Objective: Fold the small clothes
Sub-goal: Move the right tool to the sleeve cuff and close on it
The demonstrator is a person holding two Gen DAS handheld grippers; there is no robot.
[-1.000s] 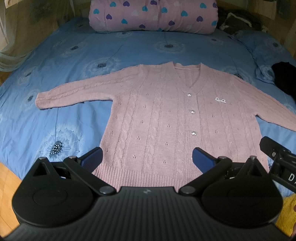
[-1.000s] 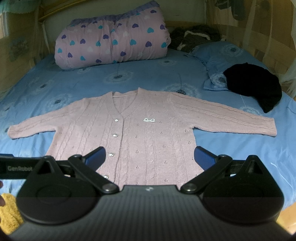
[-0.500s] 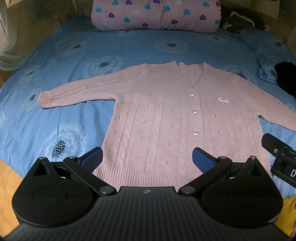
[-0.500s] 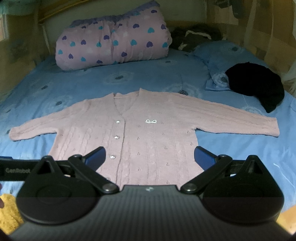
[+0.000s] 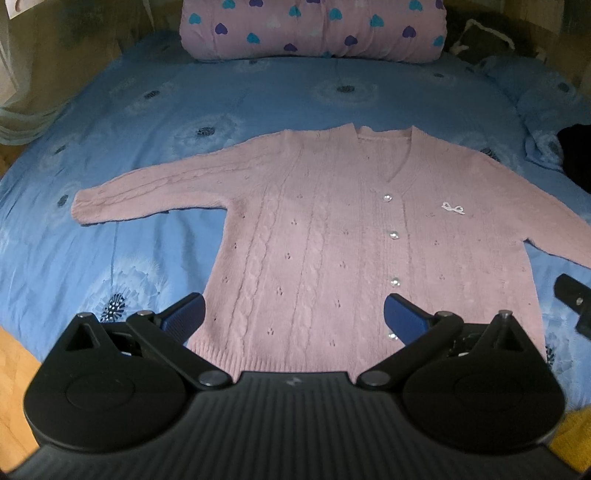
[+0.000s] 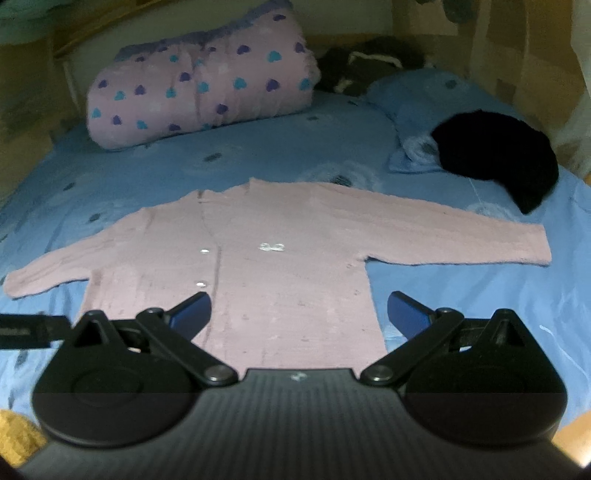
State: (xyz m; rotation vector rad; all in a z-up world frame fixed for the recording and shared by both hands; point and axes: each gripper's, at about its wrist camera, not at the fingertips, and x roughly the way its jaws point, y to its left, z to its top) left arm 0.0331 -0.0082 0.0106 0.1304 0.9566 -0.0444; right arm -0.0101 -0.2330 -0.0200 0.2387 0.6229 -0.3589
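A pink knitted cardigan point(image 5: 332, 236) point(image 6: 280, 266) lies flat and face up on the blue bed sheet point(image 5: 110, 122), both sleeves spread out sideways. It has clear buttons down the front and a small white bow on the chest. My left gripper point(image 5: 293, 314) hovers open above the hem, its blue fingertips astride the lower left half. My right gripper point(image 6: 299, 312) is open too, above the lower right part of the cardigan, holding nothing. A black part of the right gripper shows at the edge of the left wrist view point(image 5: 570, 299).
A rolled pink quilt with hearts point(image 5: 314, 29) point(image 6: 207, 96) lies at the head of the bed. A black garment point(image 6: 498, 158) rests on a blue pillow point(image 6: 413, 103) at the right. Wooden floor point(image 5: 14, 354) borders the bed's left edge.
Both grippers have moved forward and lower toward the cardigan, which now fills more of each view. The right wrist view is blurred by motion. Both stay open.
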